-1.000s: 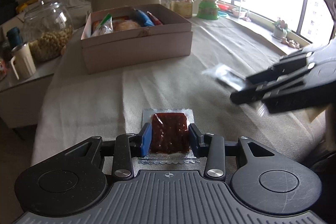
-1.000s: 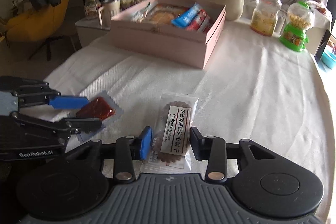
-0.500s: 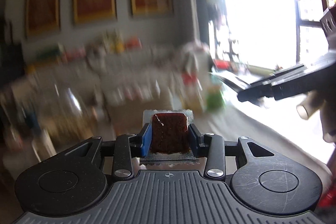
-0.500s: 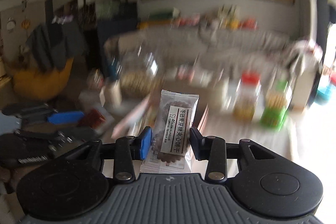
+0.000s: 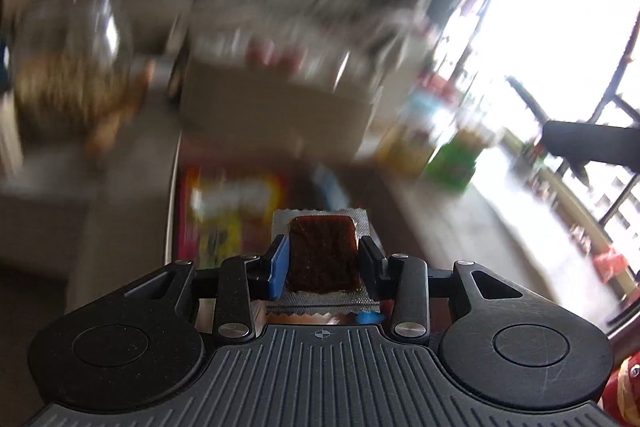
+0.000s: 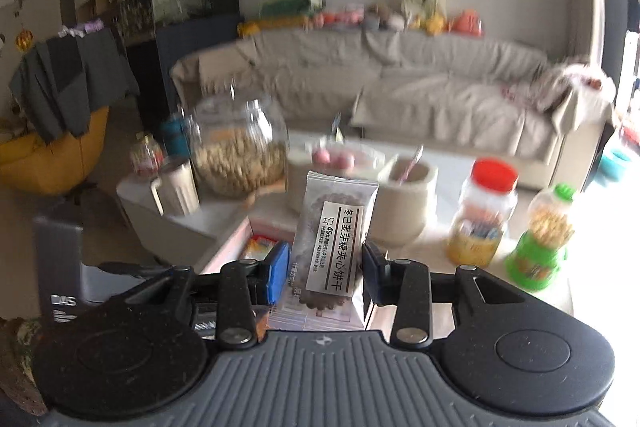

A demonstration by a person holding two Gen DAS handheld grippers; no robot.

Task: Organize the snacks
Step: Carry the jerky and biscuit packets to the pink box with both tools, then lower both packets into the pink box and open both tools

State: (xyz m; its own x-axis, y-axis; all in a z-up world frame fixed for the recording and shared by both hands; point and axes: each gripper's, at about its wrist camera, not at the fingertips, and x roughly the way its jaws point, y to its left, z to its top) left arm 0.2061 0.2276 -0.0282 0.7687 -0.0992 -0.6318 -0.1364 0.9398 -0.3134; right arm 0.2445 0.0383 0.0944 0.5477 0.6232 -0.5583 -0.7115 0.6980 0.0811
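My left gripper (image 5: 322, 261) is shut on a dark red jelly snack packet (image 5: 321, 251) with a silver crimped wrapper. It hangs over the blurred inside of the pink snack box (image 5: 224, 211), where colourful packets lie. My right gripper (image 6: 325, 269) is shut on a grey biscuit packet (image 6: 334, 243) with a white label, held upright. Just past it is the near left corner of the pink box (image 6: 236, 239) with a packet inside. A dark part of the right gripper (image 5: 592, 143) shows at the right edge of the left wrist view.
Beyond the box stand a big glass jar of nuts (image 6: 240, 147), a white mug (image 6: 178, 187), a beige pot (image 6: 408, 199), a red-lidded jar (image 6: 484, 215) and a green snack dispenser (image 6: 540, 243). A grey sofa (image 6: 400, 87) fills the back; a bright window (image 5: 560, 47) is at the right.
Both grippers have lifted their packets off the cloth-covered table and carried them forward to the pink box. The left view has swung and blurred with the motion.
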